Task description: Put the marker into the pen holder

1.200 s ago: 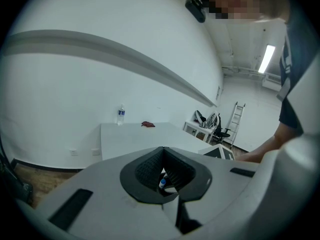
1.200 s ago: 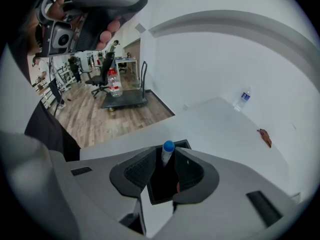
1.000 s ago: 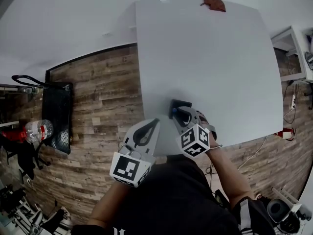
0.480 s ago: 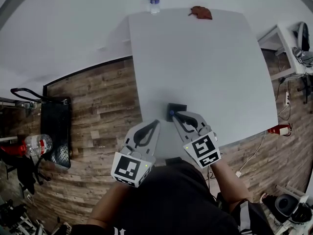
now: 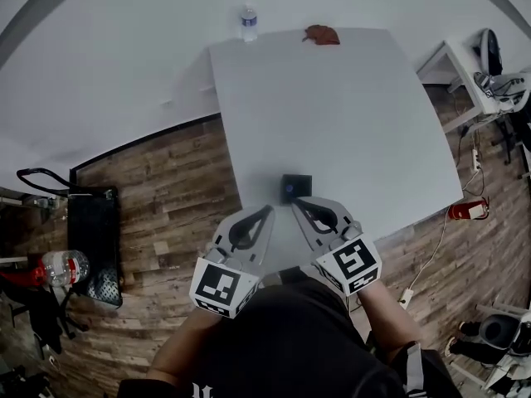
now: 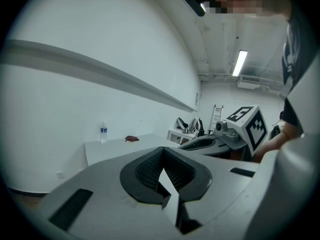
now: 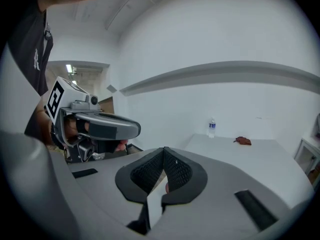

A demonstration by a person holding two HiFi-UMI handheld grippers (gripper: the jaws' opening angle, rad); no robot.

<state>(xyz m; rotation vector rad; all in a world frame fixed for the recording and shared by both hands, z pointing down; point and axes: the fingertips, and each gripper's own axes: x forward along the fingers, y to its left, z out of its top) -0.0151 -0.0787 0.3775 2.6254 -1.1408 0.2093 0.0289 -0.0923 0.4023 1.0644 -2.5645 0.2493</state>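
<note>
Marker visible only as a small blue tip at the near left corner of the small square black pen holder, standing inside it. Pen holder set on the pale grey rectangular worktop, close to the near edge and well apart from everything else there. Left gripper and right gripper held side by side over that near edge, both pointing towards the holder; right tips just short of it, left tips a little further off to the left; contact between right tips and holder not clear from the head view. Left jaws pressed together at the tips, nothing between the ribbed black pads. Right jaws likewise closed tip to tip and empty. Marker-patterned cubes at the rear of both grippers, above the person's dark shirt. At the far edge of the worktop, a clear plastic water bottle with a blue label, upright at the left corner, and a crumpled reddish-brown object near it to the right. Brown wood-plank floor to the left of the worktop, with a black mesh cart and a second clear bottle with a red label lying beside it.
</note>
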